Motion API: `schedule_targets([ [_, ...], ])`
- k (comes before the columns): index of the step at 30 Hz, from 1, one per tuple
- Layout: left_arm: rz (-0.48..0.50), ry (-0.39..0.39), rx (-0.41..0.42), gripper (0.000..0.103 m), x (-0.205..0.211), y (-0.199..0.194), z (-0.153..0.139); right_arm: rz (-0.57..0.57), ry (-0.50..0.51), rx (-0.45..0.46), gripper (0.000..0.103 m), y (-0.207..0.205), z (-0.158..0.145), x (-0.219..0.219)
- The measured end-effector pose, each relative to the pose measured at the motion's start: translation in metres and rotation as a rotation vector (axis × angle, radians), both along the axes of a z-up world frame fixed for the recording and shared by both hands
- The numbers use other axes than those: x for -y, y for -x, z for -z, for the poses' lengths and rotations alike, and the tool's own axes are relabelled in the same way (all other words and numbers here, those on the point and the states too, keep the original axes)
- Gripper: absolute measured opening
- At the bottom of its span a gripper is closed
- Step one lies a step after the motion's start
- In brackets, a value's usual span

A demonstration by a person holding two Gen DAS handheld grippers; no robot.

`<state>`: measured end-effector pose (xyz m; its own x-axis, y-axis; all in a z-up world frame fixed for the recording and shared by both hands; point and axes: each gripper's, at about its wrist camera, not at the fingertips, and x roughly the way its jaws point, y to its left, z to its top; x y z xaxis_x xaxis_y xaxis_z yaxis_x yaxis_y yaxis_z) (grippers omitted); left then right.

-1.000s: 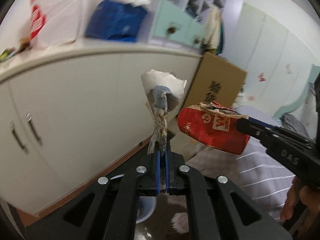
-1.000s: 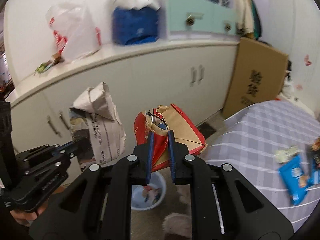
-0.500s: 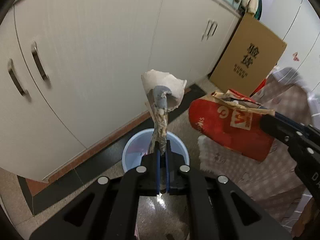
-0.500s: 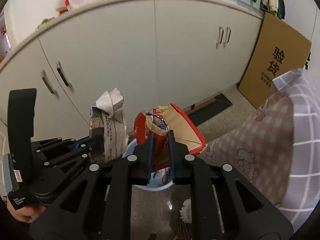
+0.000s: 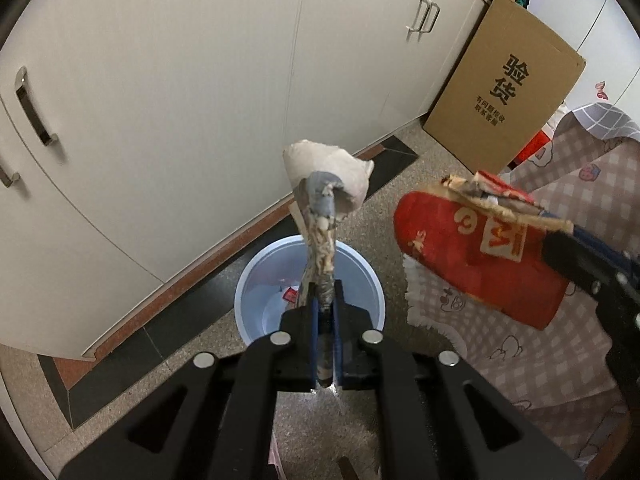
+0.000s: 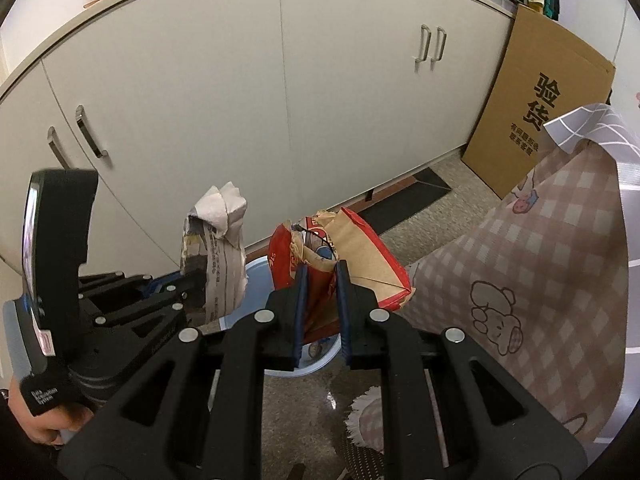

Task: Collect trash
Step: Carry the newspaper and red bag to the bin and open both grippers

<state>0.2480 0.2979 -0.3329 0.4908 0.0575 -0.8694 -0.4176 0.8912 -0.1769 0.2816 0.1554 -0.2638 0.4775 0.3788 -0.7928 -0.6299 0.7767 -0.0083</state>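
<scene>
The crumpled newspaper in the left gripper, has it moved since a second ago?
Yes. The crumpled newspaper has come down: it was level with the white cabinet's countertop, and now hangs over the blue bin on the floor.

Lighting: you have even, soft indoor light in both views, no hard shadows; a small wet-looking glare spot on the floor (image 6: 316, 396). Focus: sharp throughout, no motion blur. Distortion: you see strong fisheye bowing of the cabinet doors (image 5: 180, 80), with black vignette at every corner
</scene>
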Motion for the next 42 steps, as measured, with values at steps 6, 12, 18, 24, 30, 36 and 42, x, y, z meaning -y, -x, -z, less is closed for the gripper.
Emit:
schedule_targets([
  [6,-0.024,-0.03,-0.007,0.048,-0.002,0.004,-0.003,0.006,-0.001,-0.01,0.014,0.0,0.003,0.0],
  [12,-0.022,-0.046,-0.017,0.055,-0.002,0.01,-0.008,0.001,-0.002,-0.012,0.014,-0.001,0.002,-0.001],
  [18,-0.031,-0.049,-0.011,0.059,-0.003,0.015,-0.013,0.0,-0.001,-0.009,0.014,0.0,0.001,-0.002],
  [24,-0.04,-0.05,-0.012,0.06,-0.005,0.018,-0.013,-0.007,-0.004,-0.001,0.014,0.005,-0.002,-0.006],
  [30,-0.066,-0.052,-0.016,0.062,-0.016,0.025,-0.011,-0.017,-0.019,-0.001,0.014,0.007,-0.005,-0.016],
  [36,-0.125,-0.048,-0.016,0.064,-0.031,0.034,-0.011,-0.018,-0.066,0.003,0.015,0.006,-0.006,-0.024],
  [42,-0.169,-0.048,-0.02,0.064,-0.037,0.038,-0.012,0.005,-0.114,-0.014,0.05,-0.002,-0.002,-0.03],
])
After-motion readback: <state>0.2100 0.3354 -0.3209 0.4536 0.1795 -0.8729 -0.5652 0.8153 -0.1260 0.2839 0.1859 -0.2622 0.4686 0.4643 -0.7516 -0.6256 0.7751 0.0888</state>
